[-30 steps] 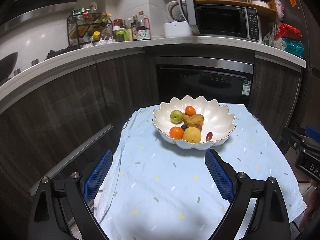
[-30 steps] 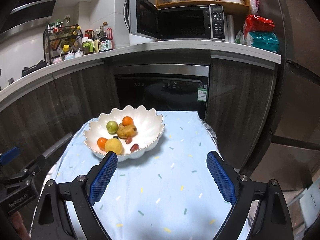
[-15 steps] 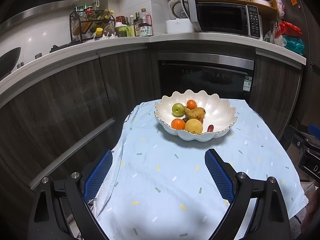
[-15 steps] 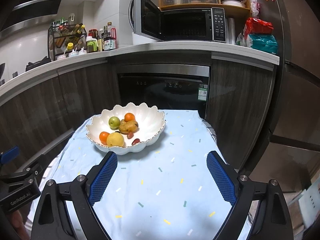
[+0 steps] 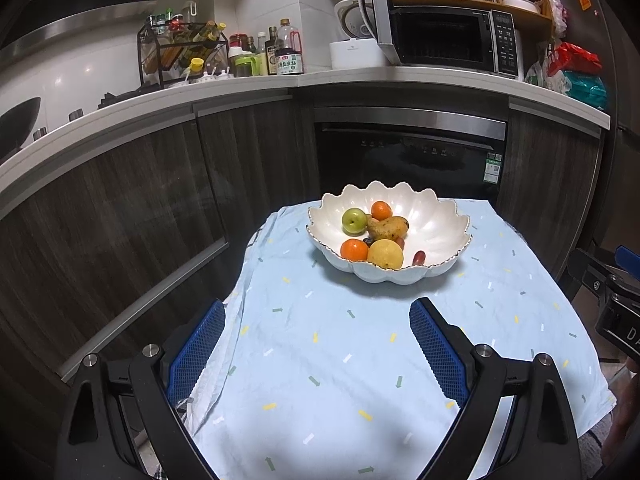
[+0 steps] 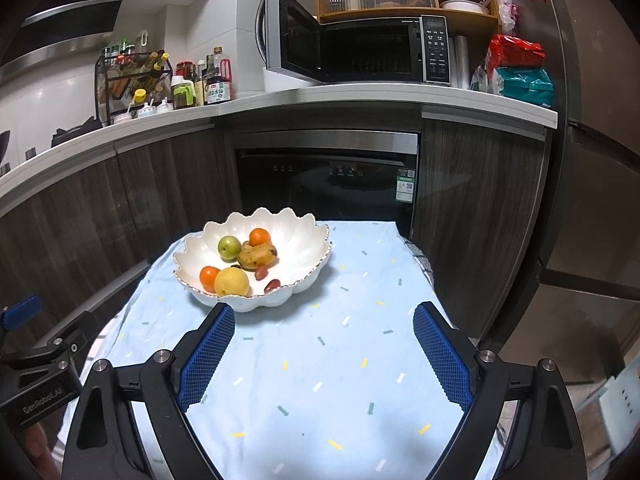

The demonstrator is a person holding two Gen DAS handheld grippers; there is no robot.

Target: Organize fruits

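A white scalloped bowl (image 5: 440, 228) stands at the far end of the table on a light blue cloth (image 5: 340, 360). It holds a green apple (image 5: 354, 221), two oranges (image 5: 354, 249), a brown pear (image 5: 388, 227), a yellow fruit (image 5: 385, 254) and small red fruits (image 5: 418, 256). The bowl also shows in the right wrist view (image 6: 296, 240). My left gripper (image 5: 318, 344) is open and empty, well short of the bowl. My right gripper (image 6: 324, 350) is open and empty, near the bowl's front rim.
Dark wood cabinets and a black oven (image 5: 408, 160) stand behind the table. The counter above carries bottles (image 5: 288, 56), a spice rack (image 5: 180, 56) and a microwave (image 6: 360, 52) with its door open. The other gripper shows at each view's edge (image 6: 36, 372).
Both grippers have drawn back and up from the bowl, so it looks smaller and farther away. The jaws stay open. The fruit has not moved.
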